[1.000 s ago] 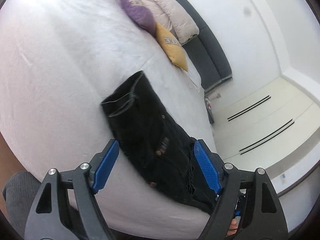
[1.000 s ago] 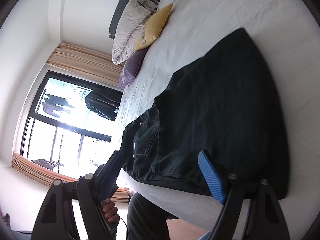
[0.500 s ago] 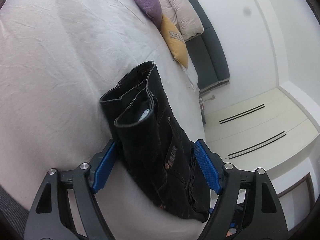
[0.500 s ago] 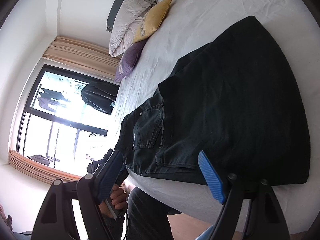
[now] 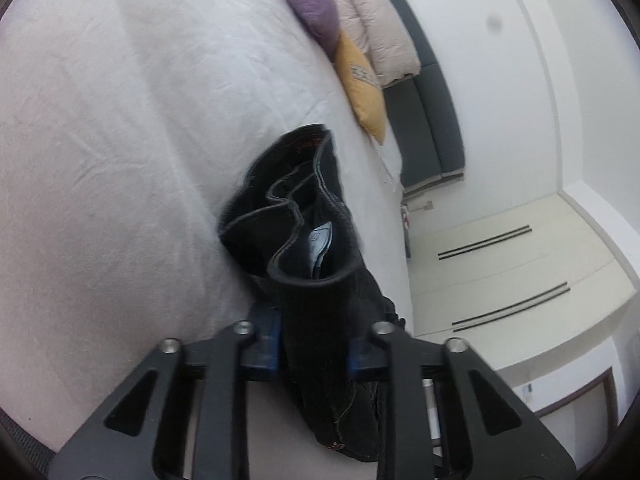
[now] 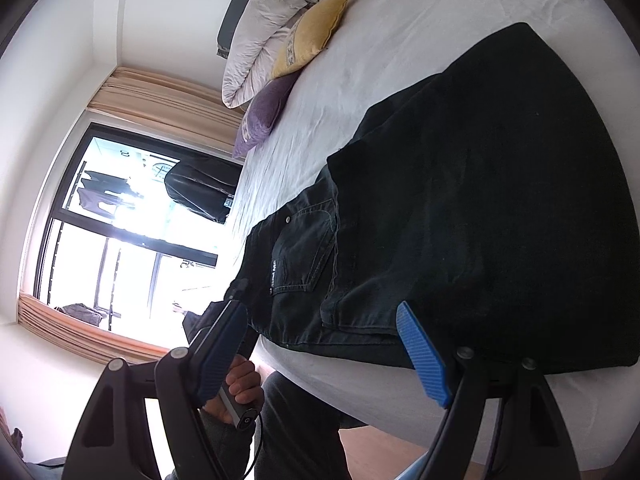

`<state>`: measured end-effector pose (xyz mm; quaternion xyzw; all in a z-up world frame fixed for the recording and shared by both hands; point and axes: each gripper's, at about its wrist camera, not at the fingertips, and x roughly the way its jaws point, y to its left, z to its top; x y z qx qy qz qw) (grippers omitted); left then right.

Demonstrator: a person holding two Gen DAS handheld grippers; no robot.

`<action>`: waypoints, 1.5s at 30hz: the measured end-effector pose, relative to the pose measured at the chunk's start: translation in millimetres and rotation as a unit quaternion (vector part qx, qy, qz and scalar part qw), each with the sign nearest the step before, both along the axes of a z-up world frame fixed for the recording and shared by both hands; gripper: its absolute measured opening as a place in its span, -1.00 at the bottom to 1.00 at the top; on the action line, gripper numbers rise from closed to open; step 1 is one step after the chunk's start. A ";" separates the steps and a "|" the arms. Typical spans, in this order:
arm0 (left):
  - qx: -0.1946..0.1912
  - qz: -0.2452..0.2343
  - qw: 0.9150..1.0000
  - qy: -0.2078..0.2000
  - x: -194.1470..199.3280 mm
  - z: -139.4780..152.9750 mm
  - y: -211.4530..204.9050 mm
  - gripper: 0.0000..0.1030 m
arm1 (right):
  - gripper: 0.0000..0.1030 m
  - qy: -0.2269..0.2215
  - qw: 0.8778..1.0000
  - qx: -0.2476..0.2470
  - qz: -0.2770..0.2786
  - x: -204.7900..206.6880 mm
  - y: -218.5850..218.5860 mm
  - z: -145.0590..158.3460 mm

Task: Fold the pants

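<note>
**Inspector:** Across the white-sheeted bed lie the black jeans, spread flat along the near mattress edge, back pocket up. Confirm their extent.

**Assistant:** Confirmed. Folded legs reach toward the middle of the bed; the waist end points at the window. At the head end a pale folded duvet, a yellow cushion and a purple cushion sit well apart from the jeans.

**Inspector:** Left gripper?

**Assistant:** Its jaws are closing, with a bunched section of the jeans' waist between them. Both blue pads press the denim, which rises as an open loop just ahead of the fingers.

**Inspector:** Right gripper?

**Assistant:** Spread wide, nothing pinched. The jeans' near edge lies between and just beyond its fingers; whether the right pad touches the cloth cannot be told.

**Inspector:** Anything smaller?

**Assistant:** A hand grips the other tool's handle below the bed edge.
</note>
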<state>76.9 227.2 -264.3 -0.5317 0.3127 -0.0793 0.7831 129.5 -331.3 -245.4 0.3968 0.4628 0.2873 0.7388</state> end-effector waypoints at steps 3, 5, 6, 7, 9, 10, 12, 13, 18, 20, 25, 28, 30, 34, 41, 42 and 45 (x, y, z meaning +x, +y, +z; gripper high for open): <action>-0.005 0.003 1.000 0.001 0.0 -1.3 1.0 -0.75 | 0.56 0.003 1.000 -0.007 -0.009 5.2 -2.3 -0.6; -0.002 0.006 1.000 0.000 1.2 -0.3 -0.1 -0.76 | 0.56 0.007 1.000 -0.013 -0.019 11.1 -4.3 -2.9; -0.003 0.009 1.000 0.000 1.3 -0.3 -0.3 -0.76 | 0.56 0.007 1.000 -0.011 -0.023 15.4 -5.2 -5.3; -0.004 0.011 1.000 0.000 1.7 -0.1 -0.6 -0.77 | 0.56 0.008 1.000 -0.012 -0.026 19.9 -5.3 -8.1; -0.004 0.014 1.000 -0.001 3.0 -0.2 -1.3 -0.78 | 0.56 0.012 1.000 -0.019 -0.022 27.4 -1.6 -14.4; -0.002 0.015 1.000 -0.001 1.9 0.1 -1.4 -0.78 | 0.56 0.017 0.999 -0.031 -0.015 31.7 2.6 -19.7; 0.002 0.016 1.000 -0.001 -2.8 1.6 -1.9 -0.79 | 0.54 0.026 0.998 -0.061 -0.005 36.5 10.0 -28.6; 0.002 0.016 1.000 -0.001 -1.5 2.7 -2.8 -0.79 | 0.54 0.022 0.997 -0.067 -0.001 37.1 12.4 -30.0; 0.019 0.016 1.000 -0.003 -6.8 11.8 -8.7 -0.80 | 0.54 0.012 0.997 -0.078 0.010 37.7 16.2 -28.2; 0.027 0.014 1.000 -0.005 -5.9 17.9 -11.2 -0.80 | 0.54 0.011 0.996 -0.085 0.015 37.5 17.5 -25.3; 0.075 0.000 0.997 -0.016 0.0 42.5 -24.2 -0.81 | 0.54 0.010 0.995 -0.100 0.022 38.4 21.0 -24.2; 0.154 -0.031 0.987 -0.045 7.7 83.9 -54.6 -0.81 | 0.54 0.021 0.996 -0.080 0.014 40.1 14.9 -26.1; 0.202 -0.058 0.975 -0.072 14.3 113.9 -84.2 -0.81 | 0.54 0.032 0.998 -0.059 0.006 41.5 8.0 -27.3; 0.309 -0.139 0.930 -0.141 23.0 166.8 -174.8 -0.81 | 0.55 0.052 0.998 0.002 -0.025 42.9 -18.1 -28.6; 0.392 -0.304 0.851 -0.174 21.4 146.9 -338.0 -0.81 | 0.89 0.025 0.988 0.121 -0.090 41.5 -100.2 -9.3; 0.390 -0.316 0.849 -0.165 21.5 137.1 -349.3 -0.81 | 0.95 0.021 0.987 0.130 -0.091 40.3 -110.1 -8.9; 0.401 -0.335 0.840 -0.148 17.5 116.1 -372.9 -0.81 | 1.00 0.045 0.986 0.135 -0.088 39.0 -124.2 -18.3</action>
